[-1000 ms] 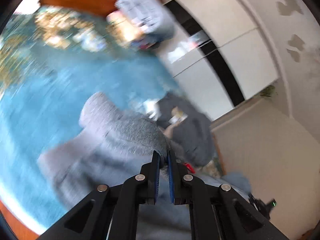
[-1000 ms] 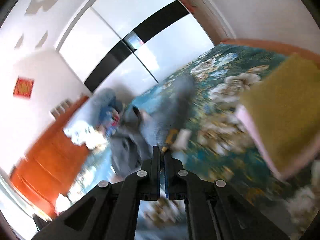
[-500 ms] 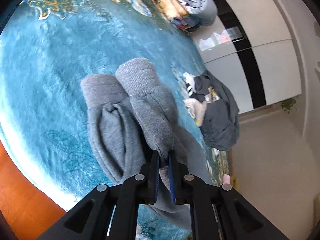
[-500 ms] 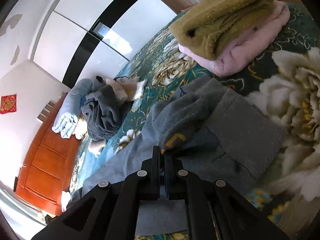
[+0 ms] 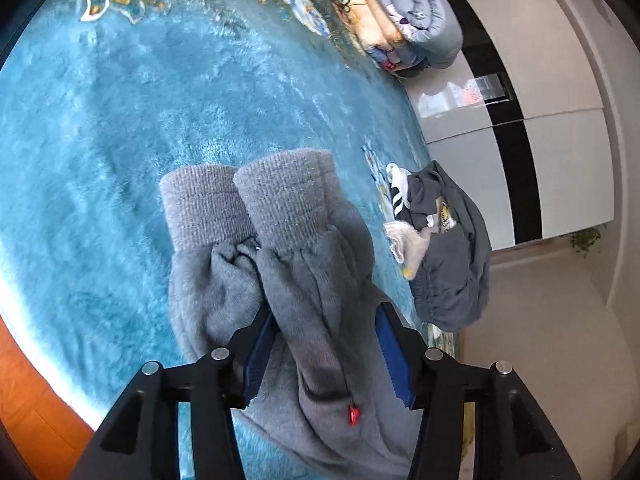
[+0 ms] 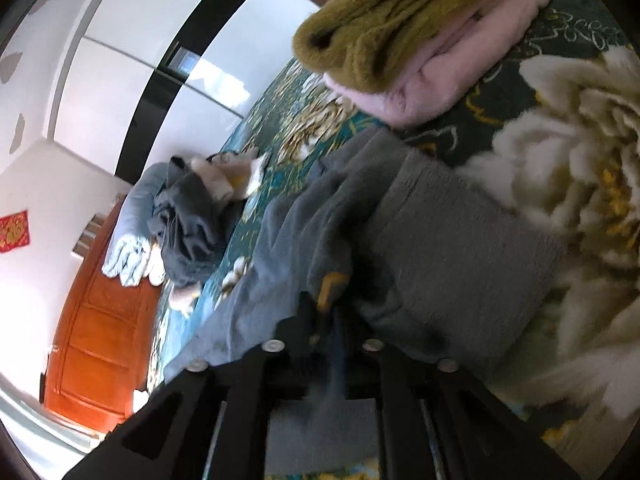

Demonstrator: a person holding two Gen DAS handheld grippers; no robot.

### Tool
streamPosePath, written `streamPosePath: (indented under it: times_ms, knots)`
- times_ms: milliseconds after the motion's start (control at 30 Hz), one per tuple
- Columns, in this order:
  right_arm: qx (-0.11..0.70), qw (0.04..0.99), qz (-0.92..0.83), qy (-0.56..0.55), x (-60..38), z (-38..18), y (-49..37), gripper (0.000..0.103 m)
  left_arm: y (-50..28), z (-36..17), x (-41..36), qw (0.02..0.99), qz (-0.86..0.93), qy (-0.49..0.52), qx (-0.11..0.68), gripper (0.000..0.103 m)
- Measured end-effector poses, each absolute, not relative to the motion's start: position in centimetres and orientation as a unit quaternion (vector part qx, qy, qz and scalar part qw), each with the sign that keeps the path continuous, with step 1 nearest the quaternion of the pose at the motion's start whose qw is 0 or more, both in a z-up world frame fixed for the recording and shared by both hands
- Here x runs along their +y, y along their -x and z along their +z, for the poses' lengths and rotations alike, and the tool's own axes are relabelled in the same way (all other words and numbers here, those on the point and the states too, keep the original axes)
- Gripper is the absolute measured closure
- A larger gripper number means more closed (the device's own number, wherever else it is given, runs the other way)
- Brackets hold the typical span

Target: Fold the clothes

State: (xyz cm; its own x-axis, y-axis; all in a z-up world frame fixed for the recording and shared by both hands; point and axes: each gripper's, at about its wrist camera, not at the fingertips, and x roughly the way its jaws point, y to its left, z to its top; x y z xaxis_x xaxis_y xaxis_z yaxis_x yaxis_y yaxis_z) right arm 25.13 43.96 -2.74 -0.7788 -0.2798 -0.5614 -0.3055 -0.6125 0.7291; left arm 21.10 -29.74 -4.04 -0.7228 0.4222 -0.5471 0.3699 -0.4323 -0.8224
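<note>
Letting go, the left claw (image 5: 324,354) has just spread wide around the grey trousers (image 5: 296,264) at centre frame, the right claw (image 6: 326,316) parting slightly too, so this fold looks laid.

light: bright daylight, glare on glossy wardrobe doors (image 5: 452,96) | shadows: soft, under gripper fingers (image 5: 260,344) | left view: sharp | right view: motion-blurred near fingers (image 6: 304,320) | edges: strong fisheye bending, black vignette corners
</note>
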Motion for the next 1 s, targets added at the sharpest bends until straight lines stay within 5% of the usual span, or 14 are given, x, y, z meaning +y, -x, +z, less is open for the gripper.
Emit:
streamPosePath:
  times_ms: [267, 400, 500, 800, 1000]
  knots:
    - [0.495, 0.002, 0.812, 0.310, 46.3, -2.8, -23.2, 0.080, -19.0, -4.3, -29.2, -0.004, 0.751, 0.404, -0.521, 0.055]
    - [0.506, 0.012, 0.805, 0.309, 46.5, -2.5, -22.8, 0.081, -18.7, -3.7, -29.2, -0.030, 0.751, 0.425, -0.505, 0.081]
    - [0.487, 0.028, 0.814, 0.315, 46.4, -1.4, -22.3, 0.096, -18.1, -3.1, -29.1, -0.042, 0.747, 0.440, -0.497, 0.086]
    - [0.365, 0.006, 0.910, 0.197, 44.0, 8.7, -27.7, 0.098, -20.0, 3.8, -28.5, 0.061, 0.808, 0.346, -0.473, 0.089]
    - [0.426, 0.043, 0.867, 0.257, 44.8, 0.3, -33.5, 0.098, -22.5, -3.4, -30.4, -0.005, 0.768, 0.410, -0.493, 0.089]
